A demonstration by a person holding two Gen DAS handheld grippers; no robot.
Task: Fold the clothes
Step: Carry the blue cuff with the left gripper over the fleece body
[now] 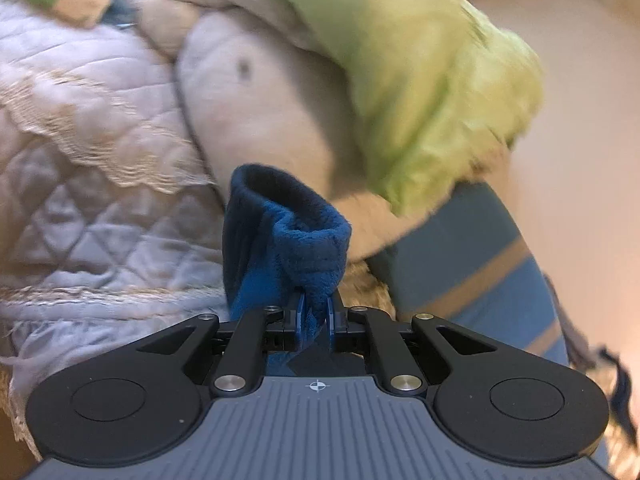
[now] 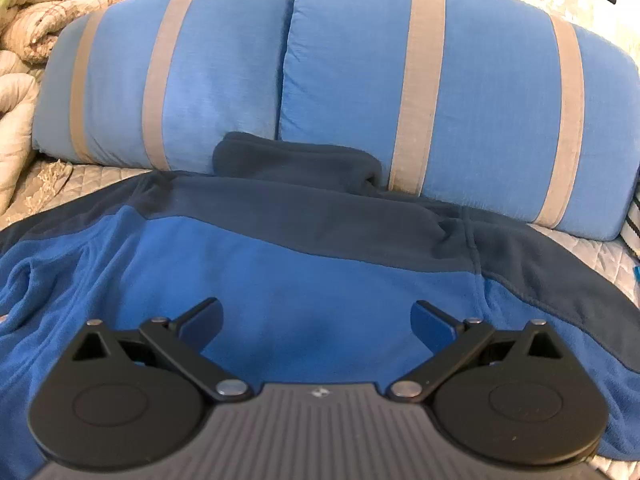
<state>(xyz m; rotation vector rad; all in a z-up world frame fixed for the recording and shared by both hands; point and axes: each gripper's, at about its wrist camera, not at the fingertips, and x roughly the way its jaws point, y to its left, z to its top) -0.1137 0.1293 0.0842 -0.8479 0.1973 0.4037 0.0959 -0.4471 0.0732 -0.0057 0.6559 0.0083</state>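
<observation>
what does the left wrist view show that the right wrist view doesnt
Only the left wrist view: the left hand-held gripper shut on a bunched fold of the blue fleece, with a lilac quilted cover to its left.

Only the right wrist view: the right hand-held gripper open over the fleece's spread body, its dark collar against two striped blue pillows.

Both: the fleece, a striped pillow and the green blanket.

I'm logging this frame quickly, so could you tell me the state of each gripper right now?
Left gripper: closed, pinching a fold of the blue fleece.
Right gripper: open, holding nothing, above the fleece jacket.
</observation>
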